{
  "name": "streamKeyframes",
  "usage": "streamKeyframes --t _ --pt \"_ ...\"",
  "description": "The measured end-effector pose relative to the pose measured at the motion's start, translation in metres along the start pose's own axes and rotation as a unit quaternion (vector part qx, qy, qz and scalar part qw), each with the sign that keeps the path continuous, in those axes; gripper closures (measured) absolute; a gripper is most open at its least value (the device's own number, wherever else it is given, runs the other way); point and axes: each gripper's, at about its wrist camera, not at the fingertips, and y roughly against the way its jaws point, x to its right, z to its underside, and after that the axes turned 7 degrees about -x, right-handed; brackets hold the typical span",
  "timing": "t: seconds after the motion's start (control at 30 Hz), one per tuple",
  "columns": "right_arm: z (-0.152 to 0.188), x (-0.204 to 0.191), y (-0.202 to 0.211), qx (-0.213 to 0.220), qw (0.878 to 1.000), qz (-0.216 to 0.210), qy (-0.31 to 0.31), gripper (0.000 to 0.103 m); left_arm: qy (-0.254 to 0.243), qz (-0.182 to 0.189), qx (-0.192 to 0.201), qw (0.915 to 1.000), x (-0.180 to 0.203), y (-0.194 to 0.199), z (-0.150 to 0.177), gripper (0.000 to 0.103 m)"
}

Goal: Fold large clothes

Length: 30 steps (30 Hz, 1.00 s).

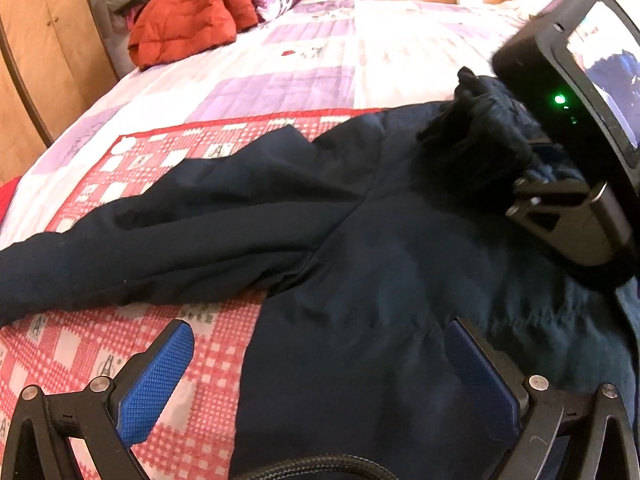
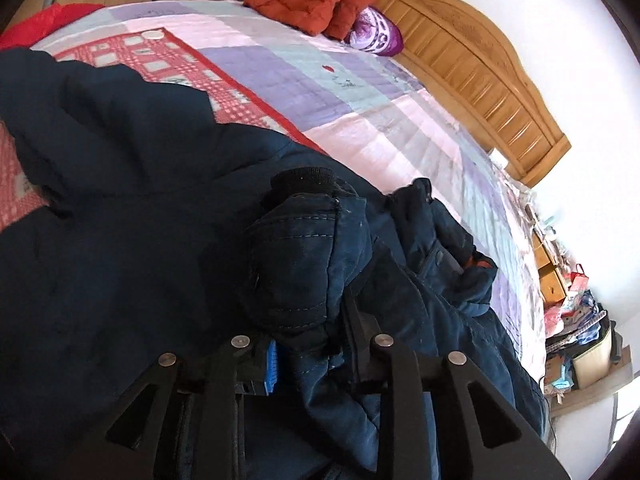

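Nearest, the left tongs (image 1: 316, 372) stand wide apart over the body of the navy jacket (image 1: 360, 260), their blue pads (image 1: 154, 380) gripping nothing, while the right tongs (image 2: 310, 364) have a bunched sleeve cuff (image 2: 304, 256) of that jacket between narrowly parted jaws. The jacket lies spread on a red checked cloth (image 1: 80, 344) on the bed (image 1: 320, 52). Farther off, an orange puffer coat (image 1: 188, 16) sits by the wooden headboard (image 2: 480, 76).
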Motion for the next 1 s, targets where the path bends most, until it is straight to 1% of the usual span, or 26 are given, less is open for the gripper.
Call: streamKeyframes --t 0.03,0.07,0.1,0.13,0.17,0.2,0.23,0.27,0.3,0.33,0.43,0.47,0.5,0.53,0.57,0.6,0.67,0.7,0.73,0.77,0.83,0.87,0.9,0.93,0.97,1.0 --pt "-0.001 -0.005 0.004 0.006 1.0 0.0 0.011 0.074 0.001 0.001 -0.001 1.0 0.002 0.0 -0.001 0.0" --pt "0.0 -0.012 0.006 0.007 0.999 0.006 0.031 0.069 0.001 0.002 -0.002 1.0 0.003 0.0 -0.001 0.0" --pt "0.001 -0.015 0.005 0.003 0.999 0.003 0.044 0.055 -0.001 0.002 -0.002 1.0 0.005 0.0 -0.002 0.0" --pt "0.002 -0.018 0.003 -0.009 0.998 -0.026 0.056 0.047 -0.003 0.002 -0.002 1.0 0.007 0.001 -0.003 0.0" --pt "0.004 -0.017 0.004 -0.011 0.997 -0.06 0.051 0.038 -0.006 0.002 -0.002 1.0 0.01 0.002 -0.003 0.0" --pt "0.007 -0.013 0.011 0.0 0.994 -0.096 0.045 0.034 -0.009 0.003 -0.001 1.0 0.012 0.003 -0.004 0.0" --pt "0.009 -0.009 0.022 0.02 0.992 -0.115 0.041 0.034 -0.009 -0.003 0.001 1.0 0.013 0.003 -0.005 0.0" --pt "0.012 -0.001 0.034 0.04 0.991 -0.125 0.028 0.029 -0.01 -0.006 0.003 0.9999 0.015 0.004 -0.006 0.0" --pt "0.017 0.017 0.049 0.068 0.985 -0.159 -0.004 0.023 -0.009 0.001 0.001 1.0 0.017 0.003 -0.008 0.0" --pt "0.022 0.031 0.057 0.082 0.984 -0.157 -0.032 0.021 -0.007 0.003 0.001 1.0 0.019 0.004 -0.01 0.0" --pt "0.049 0.079 0.069 0.09 0.987 -0.092 -0.101 0.019 -0.007 0.007 0.016 0.9998 0.028 0.008 -0.019 0.0" --pt "0.064 0.099 0.07 0.087 0.986 -0.066 -0.127 0.019 -0.01 0.011 0.017 0.9998 0.033 0.008 -0.024 0.0" --pt "0.085 0.125 0.069 0.074 0.984 -0.037 -0.158 0.019 -0.012 0.014 0.019 0.9997 0.037 0.008 -0.028 0.0" --pt "0.098 0.14 0.068 0.063 0.982 -0.026 -0.177 0.019 -0.015 0.016 0.023 0.9995 0.042 0.008 -0.033 0.0" --pt "0.123 0.169 0.063 0.043 0.975 -0.015 -0.216 0.019 -0.018 0.019 0.026 0.9993 0.047 0.007 -0.039 0.0" --pt "0.141 0.191 0.058 0.026 0.969 -0.008 -0.244 0.019 -0.02 0.025 0.032 0.999 0.055 0.006 -0.049 0.0" --pt "0.175 0.23 0.049 -0.007 0.958 0.02 -0.286 0.019 -0.021 0.031 0.043 0.9984 0.067 0.005 -0.065 0.0" --pt "0.183 0.243 0.046 -0.014 0.954 0.028 -0.299 0.019 -0.024 0.035 0.051 0.9978 0.075 0.004 -0.077 0.0" --pt "0.197 0.264 0.041 -0.024 0.945 0.037 -0.324 0.019 -0.026 0.038 0.057 0.9973 0.083 0.002 -0.086 0.0" --pt "0.209 0.283 0.034 -0.034 0.936 0.043 -0.349 0.019 -0.028 0.041 0.061 0.9969 0.093 -0.001 -0.097 0.0" --pt "0.225 0.306 0.023 -0.047 0.921 0.057 -0.383 0.019 -0.032 0.041 0.066 0.9965 0.106 -0.008 -0.114 0.0" --pt "0.231 0.316 0.011 -0.061 0.913 0.055 -0.401 0.019 -0.034 0.037 0.068 0.9964 0.116 -0.015 -0.126 0.0" --pt "0.234 0.318 0.001 -0.071 0.911 0.05 -0.404 0.019 -0.034 0.035 0.069 0.9964 0.121 -0.02 -0.132 0.0" --pt "0.233 0.316 -0.012 -0.084 0.914 0.039 -0.395 0.019 -0.033 0.032 0.067 0.9967 0.125 -0.026 -0.138 0.0" --pt "0.229 0.309 -0.025 -0.098 0.92 0.025 -0.379 0.019 -0.03 0.026 0.059 0.9974 0.129 -0.035 -0.144 0.0" --pt "0.224 0.296 -0.043 -0.113 0.929 0.002 -0.353 0.019 -0.029 0.014 0.05 0.9982 0.132 -0.048 -0.149 0.0"
